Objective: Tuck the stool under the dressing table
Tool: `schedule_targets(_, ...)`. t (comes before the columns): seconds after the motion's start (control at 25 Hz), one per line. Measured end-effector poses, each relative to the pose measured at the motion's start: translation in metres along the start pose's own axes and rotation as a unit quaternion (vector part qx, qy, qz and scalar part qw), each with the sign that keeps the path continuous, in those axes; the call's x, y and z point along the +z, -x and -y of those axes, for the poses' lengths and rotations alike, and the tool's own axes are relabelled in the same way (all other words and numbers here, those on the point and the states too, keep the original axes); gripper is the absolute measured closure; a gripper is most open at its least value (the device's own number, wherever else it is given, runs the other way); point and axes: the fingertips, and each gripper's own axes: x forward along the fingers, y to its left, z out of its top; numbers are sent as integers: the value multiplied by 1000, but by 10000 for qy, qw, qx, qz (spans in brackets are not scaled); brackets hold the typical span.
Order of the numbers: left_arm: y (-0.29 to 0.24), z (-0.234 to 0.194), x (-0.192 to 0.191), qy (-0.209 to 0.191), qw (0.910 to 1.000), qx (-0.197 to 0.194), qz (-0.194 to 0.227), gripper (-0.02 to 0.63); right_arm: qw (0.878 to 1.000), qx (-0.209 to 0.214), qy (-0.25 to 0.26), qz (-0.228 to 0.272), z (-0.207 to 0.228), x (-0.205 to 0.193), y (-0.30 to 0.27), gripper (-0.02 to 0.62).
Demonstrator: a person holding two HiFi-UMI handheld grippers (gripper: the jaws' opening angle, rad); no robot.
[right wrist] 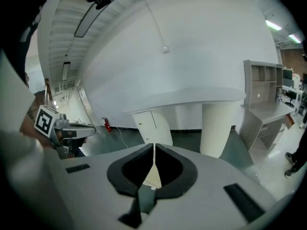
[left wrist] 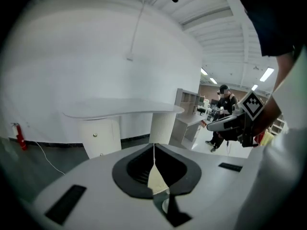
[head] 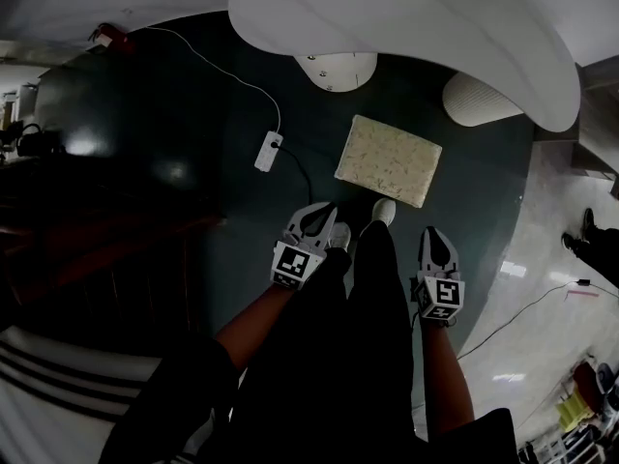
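Two clenched, empty grippers, my left gripper (head: 317, 216) and right gripper (head: 435, 243), sit lower centre; pushed off-centre, the stool (head: 389, 159) above them could twist and strike the dressing table (head: 406, 27).

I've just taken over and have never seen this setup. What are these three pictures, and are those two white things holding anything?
There is no robot arm: a person holds a two-jaw gripper in each hand. The head view looks down from their head, with the left gripper and right gripper beside their legs. The other two pictures come from a camera on each gripper, looking along its jaws. Both pairs are shut and hold nothing. On the floor are the stool and a power strip. The white dressing table is beyond, with the stool not yet under it.
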Motion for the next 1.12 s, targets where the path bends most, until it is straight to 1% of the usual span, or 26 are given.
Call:
schedule_targets(0.08, -22, -2, -14, 37, 9998, 29, -168, 588, 9998, 19, -14, -196, 22, -21, -19, 555)
schedule_targets(0.2, -50, -13, -40, 193, 9993, 123, -308, 588, 9988, -60, 6, -482, 52, -56, -46, 555)
schedule_targets(0.28, -67, -20, -70, 266, 9985, 144, -456, 588, 9982, -205, 76, -566, 69, -78, -64, 555)
schedule_targets(0.36, -89, -26, -105, 359, 9976, 82, -582, 588, 9975, -370, 94, -587, 87, -103, -86, 555)
schedule_targets(0.48, -118, -28, -157, 567, 9958, -61, -717, 588, 9956, -506, -17, -785, 105, -155, -111, 555)
schedule_targets(0.56, -134, -36, -183, 654, 9948, -4, -781, 588, 9944, -558, -106, -896, 114, -185, -125, 555)
schedule_targets(0.68, -157, -54, -228, 1019, 9918, 109, -757, 588, 9921, -700, -255, -1008, 129, -229, -144, 555)
schedule_targets(0.76, -165, -64, -260, 1166, 9896, 169, -831, 588, 9904, -713, -290, -1145, 132, -260, -152, 555)
schedule_targets(0.84, -169, -72, -286, 1158, 9883, 193, -971, 588, 9900, -603, -201, -1262, 129, -282, -159, 555)
schedule_targets(0.92, -175, -77, -303, 1039, 9887, 154, -1066, 588, 9907, -469, 13, -1276, 129, -293, -169, 555)
schedule_targets(1.04, -190, -78, -322, 759, 9892, -119, -1248, 575, 9903, -341, 282, -1314, 131, -307, -183, 555)
schedule_targets(1.08, -195, -77, -329, 714, 9884, -218, -1322, 516, 9894, -330, 353, -1370, 131, -314, -187, 554)
schedule_targets(1.12, -199, -77, -337, 689, 9876, -284, -1382, 470, 9879, -340, 446, -1446, 133, -322, -190, 554)
